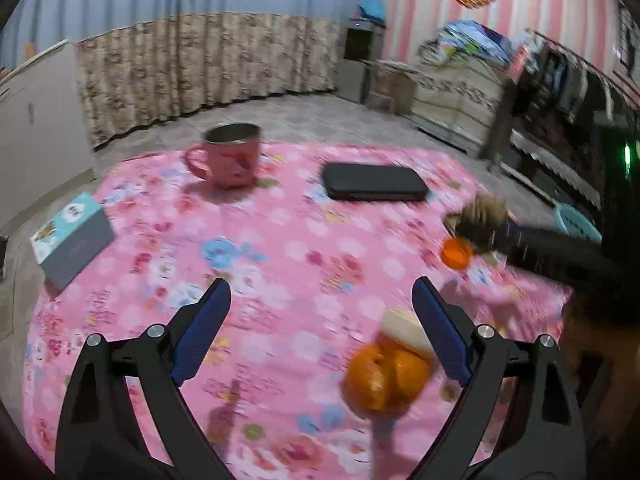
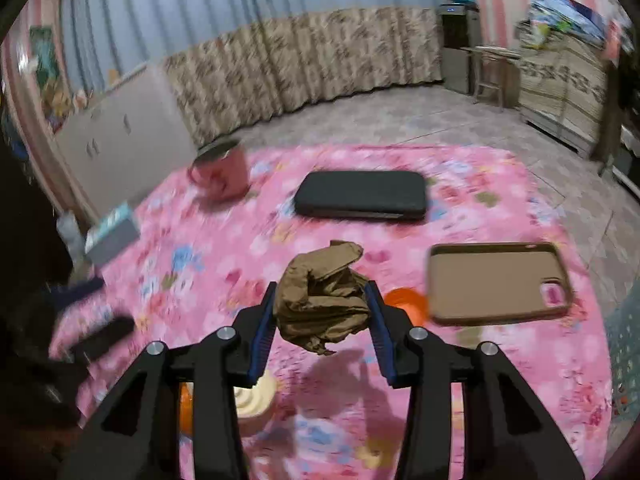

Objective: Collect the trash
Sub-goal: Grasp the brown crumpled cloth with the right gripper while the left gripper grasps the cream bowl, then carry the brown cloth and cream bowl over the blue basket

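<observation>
Right wrist view: right gripper (image 2: 322, 312) clamps a crumpled brown paper wad (image 2: 324, 300) above the pink tablecloth (image 2: 500, 380). Left gripper (image 1: 320, 320) hangs spread, empty. Orange peel (image 1: 386, 376) near the tablecloth's near edge remains uncollected.

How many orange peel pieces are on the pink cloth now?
2. A large orange peel lies near the left gripper. A small orange piece lies beside the phone case. Others may be hidden behind the grippers.
</observation>
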